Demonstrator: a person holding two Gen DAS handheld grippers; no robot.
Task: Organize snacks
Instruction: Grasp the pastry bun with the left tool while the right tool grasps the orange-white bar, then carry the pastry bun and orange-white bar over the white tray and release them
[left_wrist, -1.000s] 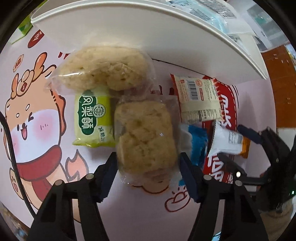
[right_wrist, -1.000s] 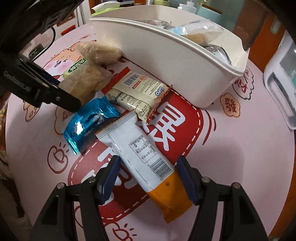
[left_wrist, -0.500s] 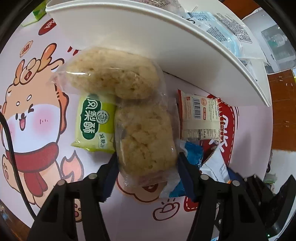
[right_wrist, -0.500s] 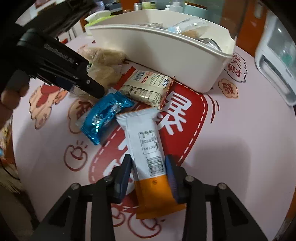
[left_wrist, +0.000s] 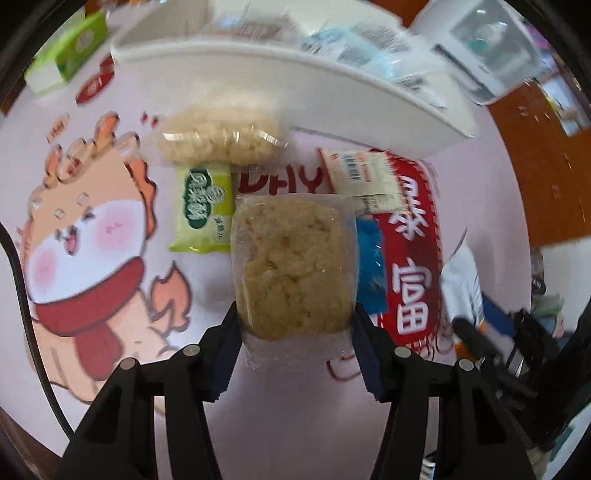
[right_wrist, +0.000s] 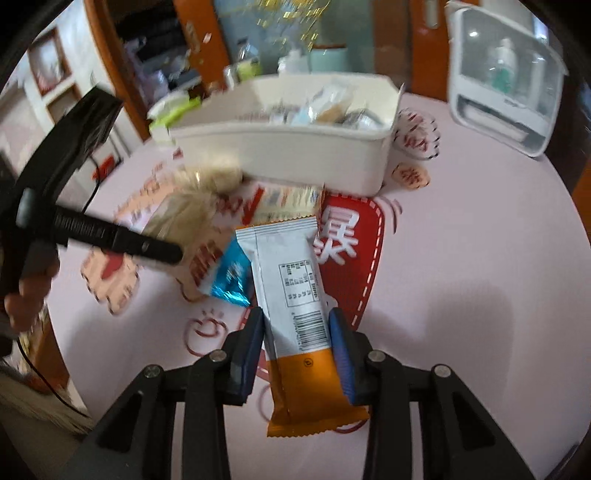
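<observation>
Both tongs have lifted, left (left_wrist: 295, 328) clamping rice cake (left_wrist: 293, 269), right (right_wrist: 295, 332) clamping bar (right_wrist: 295, 306), bin (right_wrist: 295, 155) ahead.

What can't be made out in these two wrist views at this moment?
- Bin contents: blurred in both views, wrappers unreadable.
- Blue packet: left wrist view, mostly hidden behind the rice cake.
- White-and-orange bar: its front label faces away from the right wrist camera.
</observation>
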